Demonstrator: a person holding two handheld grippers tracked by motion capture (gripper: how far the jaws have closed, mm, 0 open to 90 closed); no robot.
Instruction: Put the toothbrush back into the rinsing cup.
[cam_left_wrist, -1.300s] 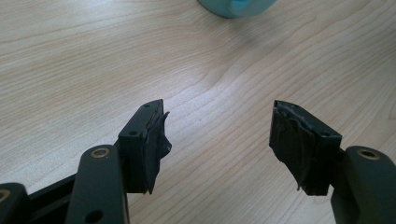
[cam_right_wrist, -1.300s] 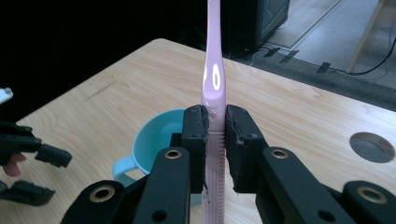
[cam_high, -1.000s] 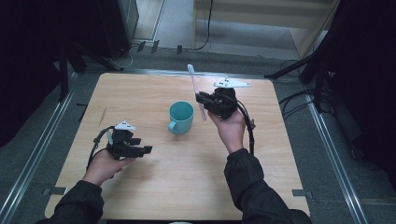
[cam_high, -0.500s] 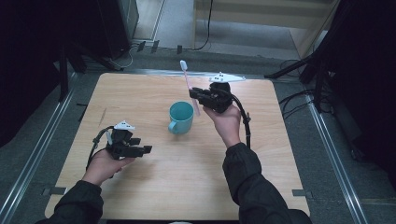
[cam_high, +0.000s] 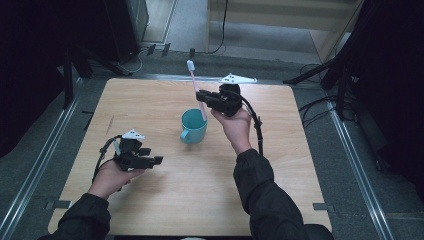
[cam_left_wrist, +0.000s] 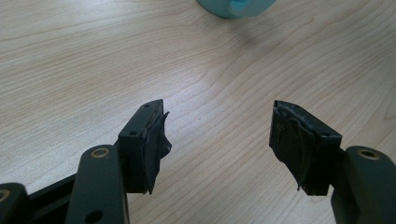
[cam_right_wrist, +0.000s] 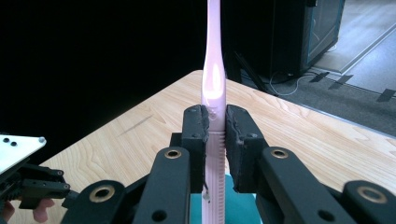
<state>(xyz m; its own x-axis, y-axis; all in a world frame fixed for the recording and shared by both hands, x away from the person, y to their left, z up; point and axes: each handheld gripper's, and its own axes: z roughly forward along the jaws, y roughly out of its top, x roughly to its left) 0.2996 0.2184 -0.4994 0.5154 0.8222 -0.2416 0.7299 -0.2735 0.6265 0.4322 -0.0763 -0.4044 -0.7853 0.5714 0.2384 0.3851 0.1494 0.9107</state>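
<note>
The right hand-held gripper (cam_high: 201, 96) is clamped narrowly on a pink toothbrush (cam_high: 196, 90), its two pads pressing the ribbed handle from either side, with the brush standing nearly upright and its bristle head at the top, leaning slightly toward the far left. The lower end of the handle hangs over the mouth of a teal mug (cam_high: 194, 125) that stands near the middle of the counter (cam_high: 280, 170); whether it touches the rim cannot be told. The left hand-held gripper (cam_high: 156, 161) has its jaws spread wide with nothing between them, resting low over the near left part of the counter and pointing right, well apart from the mug. The right gripper view shows the grip close up: the pads (cam_right_wrist: 238, 135) meet the toothbrush (cam_right_wrist: 214, 93) where the ribbed section gives way to the smooth neck, with teal of the mug (cam_right_wrist: 236, 205) just below and the left hand-held gripper far off at the lower left. The left gripper view shows bare wood between the open pads (cam_left_wrist: 294, 140) and the base of the mug (cam_left_wrist: 236, 7) at the top edge. In the high view the right forearm reaches up from the near edge, wrist bent and palm under the tool, holding it above the mug; the left hand cups its tool from below, knuckles close to the counter.
</note>
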